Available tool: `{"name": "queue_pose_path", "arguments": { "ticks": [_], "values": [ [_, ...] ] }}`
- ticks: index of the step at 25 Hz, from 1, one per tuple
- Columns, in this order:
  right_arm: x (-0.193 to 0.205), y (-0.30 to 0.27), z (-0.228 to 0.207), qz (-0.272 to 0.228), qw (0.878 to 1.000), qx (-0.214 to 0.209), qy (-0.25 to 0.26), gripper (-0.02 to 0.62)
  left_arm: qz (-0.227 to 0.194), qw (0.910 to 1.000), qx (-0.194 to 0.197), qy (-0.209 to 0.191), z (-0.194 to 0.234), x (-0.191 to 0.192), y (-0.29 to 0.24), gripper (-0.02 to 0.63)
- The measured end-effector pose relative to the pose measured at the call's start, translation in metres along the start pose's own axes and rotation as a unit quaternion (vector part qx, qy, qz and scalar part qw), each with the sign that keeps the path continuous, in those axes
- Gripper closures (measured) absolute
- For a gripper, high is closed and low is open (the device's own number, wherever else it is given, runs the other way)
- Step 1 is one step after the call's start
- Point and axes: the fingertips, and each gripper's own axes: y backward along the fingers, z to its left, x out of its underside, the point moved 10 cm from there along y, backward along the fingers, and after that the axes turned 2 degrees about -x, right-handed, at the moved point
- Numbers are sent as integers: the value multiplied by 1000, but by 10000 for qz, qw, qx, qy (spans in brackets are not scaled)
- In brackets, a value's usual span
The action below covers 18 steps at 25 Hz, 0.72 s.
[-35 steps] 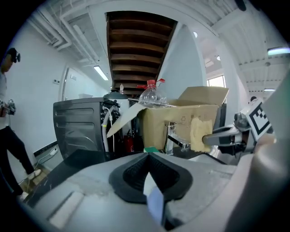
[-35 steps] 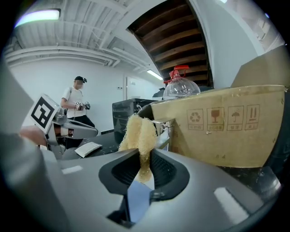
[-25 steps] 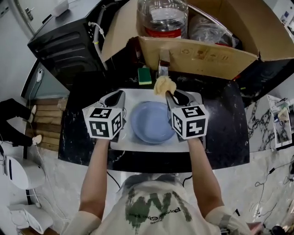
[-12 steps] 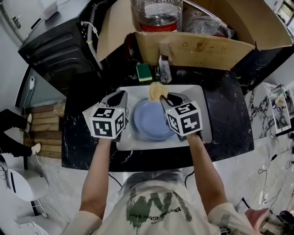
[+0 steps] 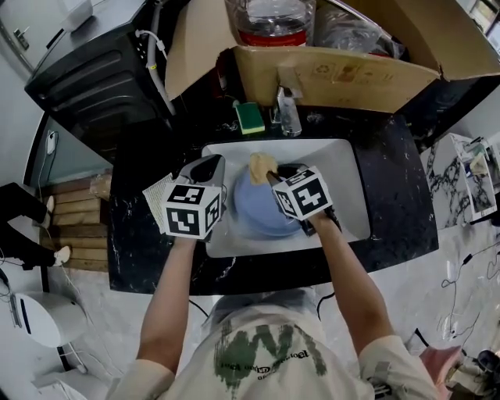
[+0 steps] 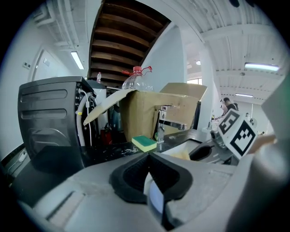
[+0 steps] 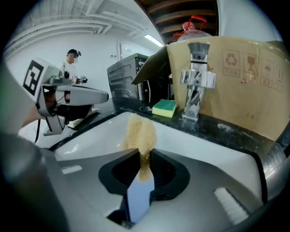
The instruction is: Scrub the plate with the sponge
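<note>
A blue plate (image 5: 262, 209) lies in the white sink (image 5: 344, 180). My left gripper (image 5: 215, 168) sits at the plate's left rim; in the left gripper view its jaws (image 6: 149, 158) are shut on a pale blue sliver of the plate (image 6: 156, 199). My right gripper (image 5: 269, 173) is over the plate's far edge, shut on a tan sponge (image 5: 262, 164). In the right gripper view the sponge (image 7: 140, 133) sticks up out of the shut gripper (image 7: 144, 156), with the plate (image 7: 138, 199) just beneath.
A green-and-yellow sponge (image 5: 250, 117) lies on the black counter behind the sink, next to the faucet (image 5: 287, 109). An open cardboard box (image 5: 336, 74) with a water bottle (image 5: 269, 19) stands behind. A black appliance (image 5: 94, 78) is at the far left.
My right gripper has carried the tan sponge from the sink's far edge down and left onto the plate's far rim. The left gripper has closed in on the plate's left rim.
</note>
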Motion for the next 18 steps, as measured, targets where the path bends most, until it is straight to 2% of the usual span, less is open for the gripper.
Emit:
{"name": "queue_pose_path", "arguments": {
  "ticks": [7, 18],
  "values": [
    [10, -35, 1, 613, 9974, -376, 43, 532, 17, 9999, 135, -90, 1, 0, -12, 607],
    [18, -84, 1, 1395, 9853, -981, -139, 534, 145, 9993, 173, -283, 4, 0, -23, 607]
  ]
}}
